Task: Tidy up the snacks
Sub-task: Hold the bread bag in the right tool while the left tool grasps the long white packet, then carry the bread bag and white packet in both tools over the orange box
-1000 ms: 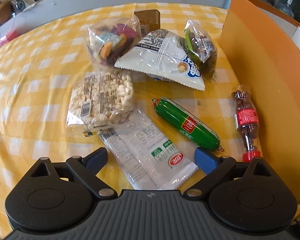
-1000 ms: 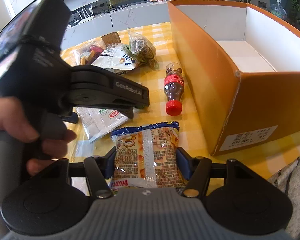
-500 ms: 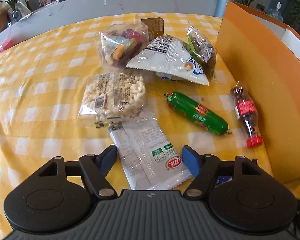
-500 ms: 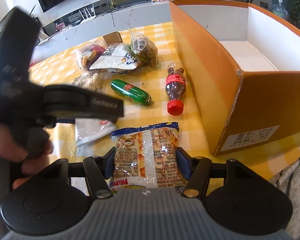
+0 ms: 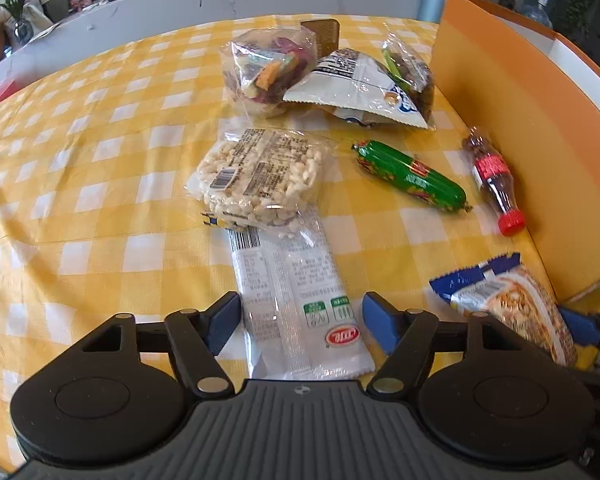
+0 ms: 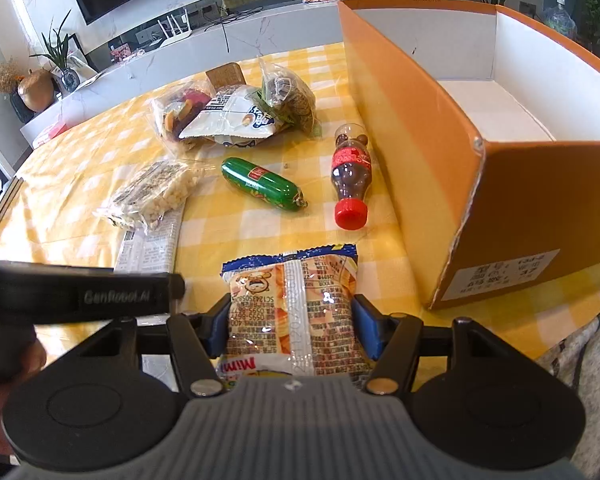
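Note:
A white sealed packet (image 5: 296,300) with a red logo lies flat on the yellow checked cloth. It sits between the blue pads of my left gripper (image 5: 300,322), whose jaws are opening and do not press it. My right gripper (image 6: 290,320) is shut on an orange-and-blue snack bag (image 6: 292,300), which the left wrist view shows at lower right (image 5: 512,308). An orange cardboard box (image 6: 412,120) with a white inside stands open to the right. A green sausage (image 5: 412,176) and a small cola bottle (image 5: 494,176) lie beside the box wall.
A puffed-rice pack (image 5: 260,172) overlaps the white packet's far end. Behind it is a pile of bags: mixed dried fruit (image 5: 268,72), a white-and-blue bag (image 5: 356,88) and a dark nut bag (image 5: 412,68). The left tool's black body (image 6: 84,296) crosses the right wrist view.
My left gripper has pulled back along the white packet and its jaws are narrower than at first. The right gripper's snack bag now shows at its lower right. The right gripper has not moved.

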The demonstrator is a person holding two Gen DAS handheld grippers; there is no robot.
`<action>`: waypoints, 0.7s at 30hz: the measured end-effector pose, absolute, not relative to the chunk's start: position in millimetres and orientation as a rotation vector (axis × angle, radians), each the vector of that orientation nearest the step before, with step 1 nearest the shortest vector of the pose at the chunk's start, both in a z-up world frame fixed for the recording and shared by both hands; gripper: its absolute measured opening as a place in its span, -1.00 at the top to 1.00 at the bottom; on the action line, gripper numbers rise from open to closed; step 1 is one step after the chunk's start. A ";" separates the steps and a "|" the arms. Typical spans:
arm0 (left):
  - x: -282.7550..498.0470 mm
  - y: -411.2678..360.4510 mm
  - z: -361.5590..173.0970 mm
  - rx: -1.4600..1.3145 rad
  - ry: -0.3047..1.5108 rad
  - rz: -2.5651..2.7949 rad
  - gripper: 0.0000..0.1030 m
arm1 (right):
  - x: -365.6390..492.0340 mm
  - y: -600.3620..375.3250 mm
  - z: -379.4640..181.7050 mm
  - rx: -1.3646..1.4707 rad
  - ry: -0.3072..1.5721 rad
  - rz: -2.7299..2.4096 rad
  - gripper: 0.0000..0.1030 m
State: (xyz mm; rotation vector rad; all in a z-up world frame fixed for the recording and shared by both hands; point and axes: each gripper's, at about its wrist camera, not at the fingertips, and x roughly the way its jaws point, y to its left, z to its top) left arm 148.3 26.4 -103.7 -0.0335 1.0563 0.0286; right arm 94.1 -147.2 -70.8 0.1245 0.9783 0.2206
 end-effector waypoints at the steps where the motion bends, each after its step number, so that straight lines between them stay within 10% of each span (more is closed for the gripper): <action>1: 151.0 26.5 -104.7 -0.042 1.055 0.030 -0.77 | 94.1 -146.9 -70.8 0.123 0.978 0.221 -0.18; 7: 153.7 22.9 -109.1 -0.024 1.017 0.046 -0.79 | 93.4 -147.1 -71.5 0.119 0.977 0.221 -0.18; 11: 148.6 27.0 -106.6 -0.049 0.983 0.095 -0.21 | 93.9 -147.0 -71.8 0.115 0.979 0.221 -0.18; 21: 135.1 30.9 -100.6 -0.064 0.961 0.074 -0.13 | 94.4 -148.2 -72.2 0.124 0.979 0.223 -0.18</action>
